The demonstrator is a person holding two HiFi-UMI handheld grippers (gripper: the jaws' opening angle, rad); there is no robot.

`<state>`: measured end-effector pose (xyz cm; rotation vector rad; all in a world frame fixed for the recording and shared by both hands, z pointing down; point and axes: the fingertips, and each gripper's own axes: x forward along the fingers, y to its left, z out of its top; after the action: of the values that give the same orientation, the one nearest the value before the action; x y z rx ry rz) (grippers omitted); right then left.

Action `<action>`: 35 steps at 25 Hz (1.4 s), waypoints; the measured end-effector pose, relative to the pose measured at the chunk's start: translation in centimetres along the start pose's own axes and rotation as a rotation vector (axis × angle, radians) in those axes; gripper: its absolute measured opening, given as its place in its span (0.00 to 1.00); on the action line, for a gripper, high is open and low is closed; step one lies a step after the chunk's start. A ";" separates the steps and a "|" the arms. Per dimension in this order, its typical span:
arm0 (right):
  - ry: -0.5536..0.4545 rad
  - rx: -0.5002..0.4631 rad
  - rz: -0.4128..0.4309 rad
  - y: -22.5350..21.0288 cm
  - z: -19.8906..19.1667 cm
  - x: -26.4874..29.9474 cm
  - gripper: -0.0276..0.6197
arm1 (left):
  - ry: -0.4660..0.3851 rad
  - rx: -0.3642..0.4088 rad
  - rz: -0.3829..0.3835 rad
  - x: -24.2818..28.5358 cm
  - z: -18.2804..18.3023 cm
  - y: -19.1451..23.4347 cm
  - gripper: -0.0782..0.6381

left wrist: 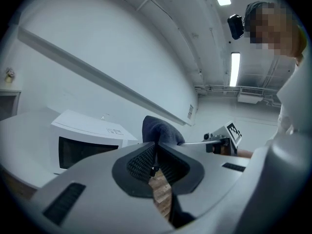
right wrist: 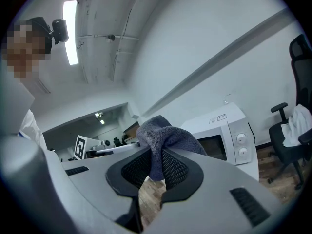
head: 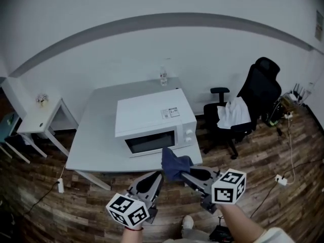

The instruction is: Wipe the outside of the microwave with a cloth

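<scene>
A white microwave (head: 152, 118) stands on a grey table (head: 96, 130), its door facing me. Before the table's front edge, my right gripper (head: 183, 173) is shut on a dark blue cloth (head: 174, 165). In the right gripper view the cloth (right wrist: 163, 138) bunches over the jaw tips and hangs down between the pads, with the microwave (right wrist: 224, 130) beyond. My left gripper (head: 159, 175) is beside it, jaws shut. In the left gripper view the cloth (left wrist: 161, 130) shows just past the closed tips; whether it touches them I cannot tell. Both grippers are short of the microwave (left wrist: 83, 140).
A black office chair (head: 255, 100) with a white cloth (head: 234, 113) on its seat stands right of the table. A small white side table (head: 38, 118) is at the left. A clear bottle (head: 163, 76) stands at the table's far edge. Cables and a plug (head: 281, 178) lie on the wooden floor.
</scene>
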<state>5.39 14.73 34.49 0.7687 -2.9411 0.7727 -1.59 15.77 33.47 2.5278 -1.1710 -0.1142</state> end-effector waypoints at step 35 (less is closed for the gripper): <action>0.525 0.027 -0.472 -26.6 6.7 14.6 0.15 | 0.075 -0.059 -0.169 15.0 7.2 17.5 0.13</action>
<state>5.60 -15.20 42.73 1.0199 -2.1778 0.8131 -5.94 -7.97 33.90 2.5524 -0.9116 -0.0932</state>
